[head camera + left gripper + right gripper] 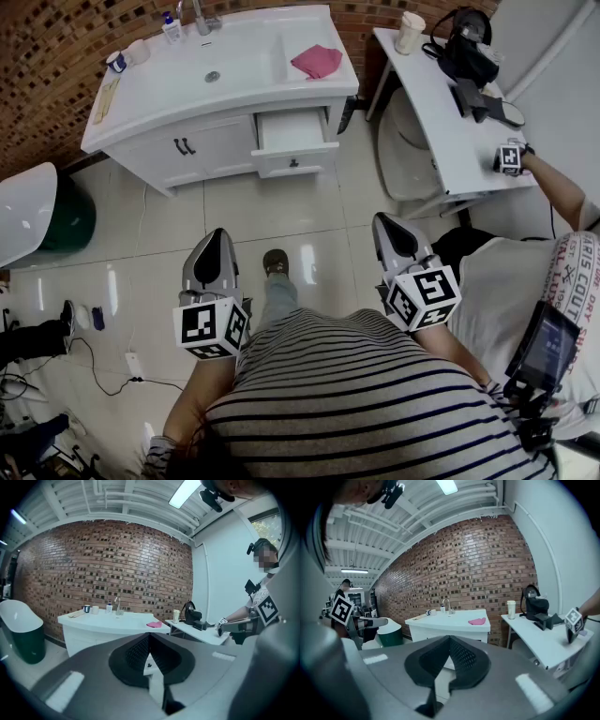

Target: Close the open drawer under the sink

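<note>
The white sink cabinet (141, 108) stands against the brick wall, and its right-hand drawer (292, 141) is pulled open toward me. My left gripper (217, 236) and right gripper (385, 223) hover over the tiled floor well short of the cabinet, both shut and holding nothing. In the left gripper view the cabinet (93, 632) is far ahead, and the left gripper (149, 638) hides the drawer. The right gripper view shows the cabinet (440, 623) beyond the right gripper (450, 640), with the drawer mostly hidden.
A pink cloth (317, 61) lies on the counter beside the basin. At the right, a white side table (441, 112) carries a cup (410, 31) and a black bag (466, 47); another person's hand (511, 157) rests there. A white tub (23, 211) and green bin (73, 220) stand left.
</note>
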{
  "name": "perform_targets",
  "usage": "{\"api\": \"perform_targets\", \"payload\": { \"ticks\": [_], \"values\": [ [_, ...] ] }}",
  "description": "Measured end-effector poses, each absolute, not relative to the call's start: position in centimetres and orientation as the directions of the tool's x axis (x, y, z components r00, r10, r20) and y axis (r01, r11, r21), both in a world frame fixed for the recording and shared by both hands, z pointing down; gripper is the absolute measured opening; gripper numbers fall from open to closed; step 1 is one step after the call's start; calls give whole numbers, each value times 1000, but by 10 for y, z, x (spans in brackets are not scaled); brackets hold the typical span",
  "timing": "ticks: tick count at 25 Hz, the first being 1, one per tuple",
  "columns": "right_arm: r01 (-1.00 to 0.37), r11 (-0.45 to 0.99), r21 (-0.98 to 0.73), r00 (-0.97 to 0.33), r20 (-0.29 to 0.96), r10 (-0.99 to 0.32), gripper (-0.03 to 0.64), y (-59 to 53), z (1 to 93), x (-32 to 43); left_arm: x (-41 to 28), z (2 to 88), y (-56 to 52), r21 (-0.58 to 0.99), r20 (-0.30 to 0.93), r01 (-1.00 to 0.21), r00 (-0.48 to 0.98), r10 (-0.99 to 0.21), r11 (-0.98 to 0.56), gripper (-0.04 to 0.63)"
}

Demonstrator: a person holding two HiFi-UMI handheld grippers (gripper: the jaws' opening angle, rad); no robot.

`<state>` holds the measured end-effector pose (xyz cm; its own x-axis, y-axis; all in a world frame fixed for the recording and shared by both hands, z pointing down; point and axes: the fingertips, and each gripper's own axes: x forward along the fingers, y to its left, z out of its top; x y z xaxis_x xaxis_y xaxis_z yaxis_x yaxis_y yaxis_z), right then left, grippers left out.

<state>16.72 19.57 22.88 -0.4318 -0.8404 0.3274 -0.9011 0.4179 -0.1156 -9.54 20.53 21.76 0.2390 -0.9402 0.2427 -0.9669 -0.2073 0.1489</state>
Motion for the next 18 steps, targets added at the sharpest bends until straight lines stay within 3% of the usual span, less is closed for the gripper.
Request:
{"api": "perform_targets", "payload": {
  "ticks": [9,18],
  "values": [
    [-891,438,-121,-450,372,-812,-2,22,263,97,-130,231,39,150,289,-921,388,-875,-359,14],
    [-879,464,-107,-452,494,-743,-2,-48,418,81,-118,330,-33,193,324,-912,407,-854,-362,14]
  ]
}}
